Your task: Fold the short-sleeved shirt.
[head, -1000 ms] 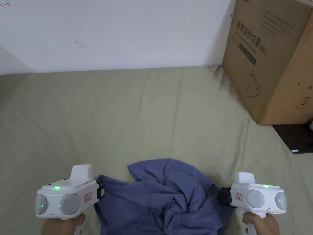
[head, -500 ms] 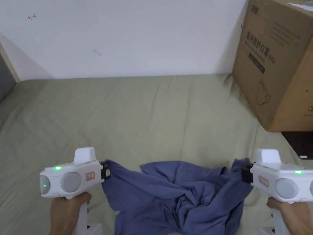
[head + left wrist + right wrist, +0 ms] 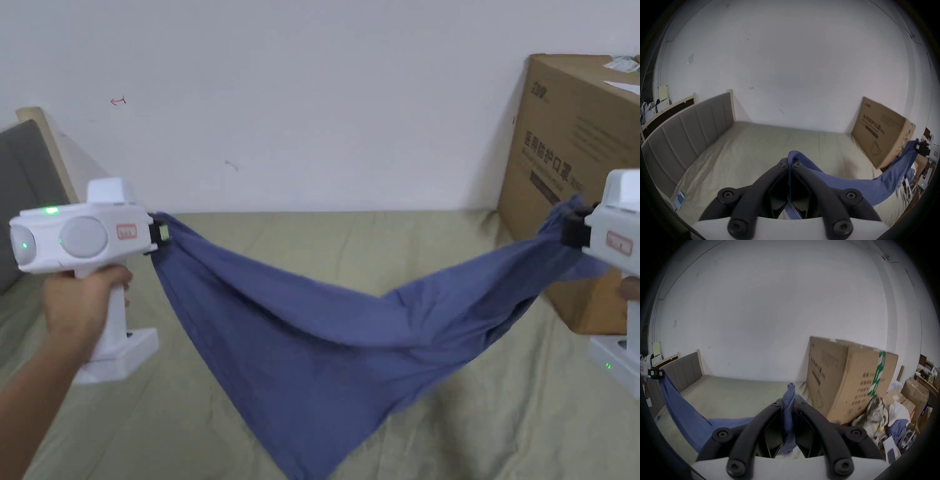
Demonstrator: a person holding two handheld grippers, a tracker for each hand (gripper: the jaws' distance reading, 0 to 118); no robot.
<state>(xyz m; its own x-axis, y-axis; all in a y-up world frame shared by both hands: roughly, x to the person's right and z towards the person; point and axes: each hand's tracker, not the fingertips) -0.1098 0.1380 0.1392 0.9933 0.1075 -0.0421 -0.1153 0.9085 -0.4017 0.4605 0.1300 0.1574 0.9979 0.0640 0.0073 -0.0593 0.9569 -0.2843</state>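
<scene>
Plain blue shirt [image 3: 300,350], olive sheet [image 3: 325,244], brown cardboard box [image 3: 562,156]

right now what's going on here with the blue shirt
A person holds a hand-held gripper in each hand and has the blue shirt strung up between them above the bed. The left hand-held gripper is shut on one end of the cloth, the right hand-held gripper on the other. The middle sags down in a point toward the sheet. A cardboard box stands at the right. No fold is made yet.
</scene>
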